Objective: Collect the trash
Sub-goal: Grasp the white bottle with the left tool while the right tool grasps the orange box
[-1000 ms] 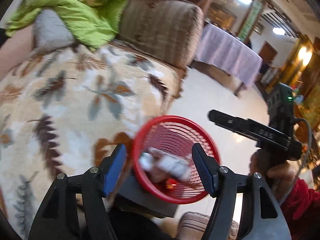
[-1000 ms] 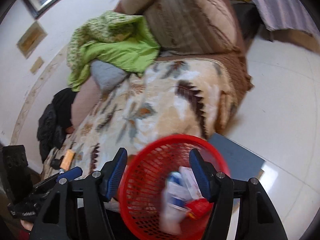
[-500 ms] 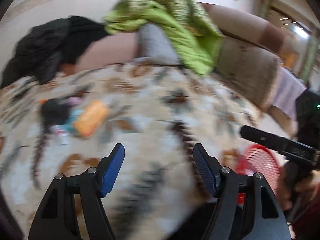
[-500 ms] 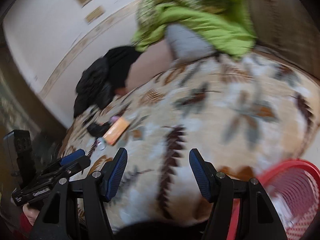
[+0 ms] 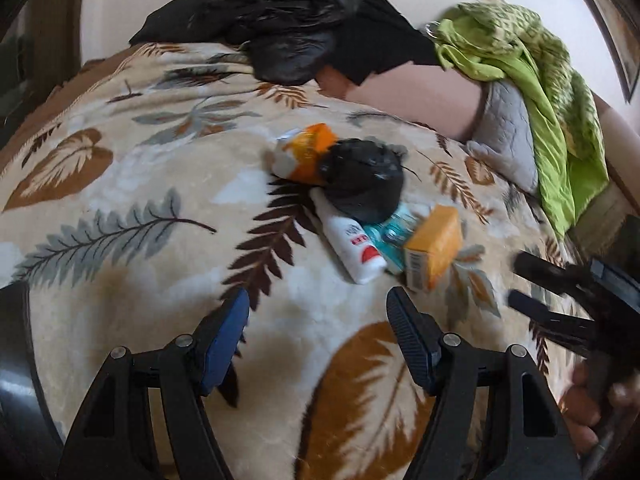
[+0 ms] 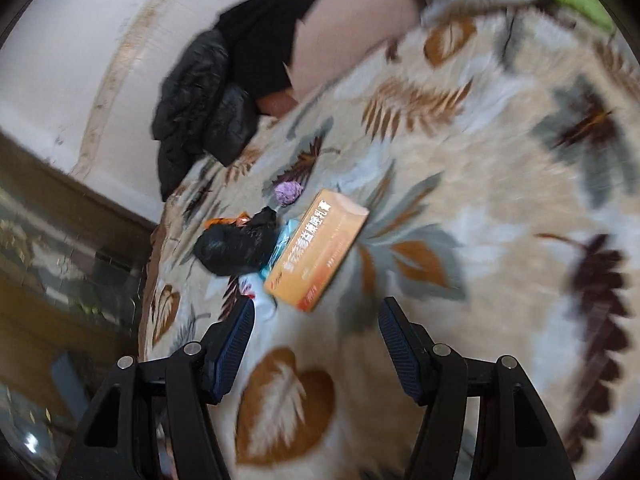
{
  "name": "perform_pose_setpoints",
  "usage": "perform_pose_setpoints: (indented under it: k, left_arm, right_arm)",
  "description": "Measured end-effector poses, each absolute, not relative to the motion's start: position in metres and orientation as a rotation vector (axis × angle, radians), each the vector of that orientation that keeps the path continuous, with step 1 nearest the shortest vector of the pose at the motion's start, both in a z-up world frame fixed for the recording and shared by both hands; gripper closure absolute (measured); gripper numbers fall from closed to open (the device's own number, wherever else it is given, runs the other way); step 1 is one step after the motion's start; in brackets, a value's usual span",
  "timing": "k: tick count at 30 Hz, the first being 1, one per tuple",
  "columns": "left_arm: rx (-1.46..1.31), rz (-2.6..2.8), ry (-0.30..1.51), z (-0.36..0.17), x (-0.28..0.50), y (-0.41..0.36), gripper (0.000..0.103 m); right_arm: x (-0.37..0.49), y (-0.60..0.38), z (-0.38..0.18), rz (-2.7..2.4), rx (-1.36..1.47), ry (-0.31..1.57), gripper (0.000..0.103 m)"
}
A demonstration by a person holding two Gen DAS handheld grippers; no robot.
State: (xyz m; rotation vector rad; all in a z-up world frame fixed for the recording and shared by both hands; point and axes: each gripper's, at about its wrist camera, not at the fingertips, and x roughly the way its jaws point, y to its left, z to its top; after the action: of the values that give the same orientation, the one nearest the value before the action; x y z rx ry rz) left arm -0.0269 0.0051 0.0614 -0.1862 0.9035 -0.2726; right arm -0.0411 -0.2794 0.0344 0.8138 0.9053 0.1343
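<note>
— Orange carton (image 5: 434, 250) and white bottle (image 5: 352, 246): where?
— Loose on the leaf-print blanket (image 5: 120, 208), touching a black bag (image 5: 362, 180), just ahead of both claws.
— Claws?
— Left gripper (image 5: 318, 326) and right gripper (image 6: 316, 330) both gape, nothing between them.

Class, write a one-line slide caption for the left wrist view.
Open left gripper above a leaf-patterned blanket, facing a litter pile: orange box, white bottle, black bag.

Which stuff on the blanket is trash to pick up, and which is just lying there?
Trash: orange box, white bottle, black bag, orange wrapper, teal packet, purple ball.

Just lying there: black jacket, green cloth, grey pillow.
</note>
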Motion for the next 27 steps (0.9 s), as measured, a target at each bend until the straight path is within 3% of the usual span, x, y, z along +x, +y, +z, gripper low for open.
perform_pose_setpoints:
  k: [8,11,17,21,27]
  left_arm:
    - [-0.249,-0.271,0.917,0.053,-0.006,0.012,0.033]
    - [-0.254,-0.294,0.937,0.048,0.001,0.004,0.033]
    - [-0.271,-0.304,0.964,0.041,0.024,-0.018,0.033]
    - [-0.251,-0.267,1.000,0.029,0.046,-0.034,0.051]
    - [-0.233,-0.266,1.035,0.015,0.065,-0.044,0.059]
  right_arm:
    - [0.019,-0.267,-0.008,0.078,0.924,0.935,0.030]
    - [0.020,-0.267,-0.001,0.099,0.867,0.921,0.045]
    - [-0.007,-0.281,0.025,0.079,0.800,0.823,0.046]
    - [-0.017,-0.286,0.038,0.068,0.743,0.782,0.046]
    - [-0.016,-0.280,0.044,0.089,0.695,0.773,0.045]
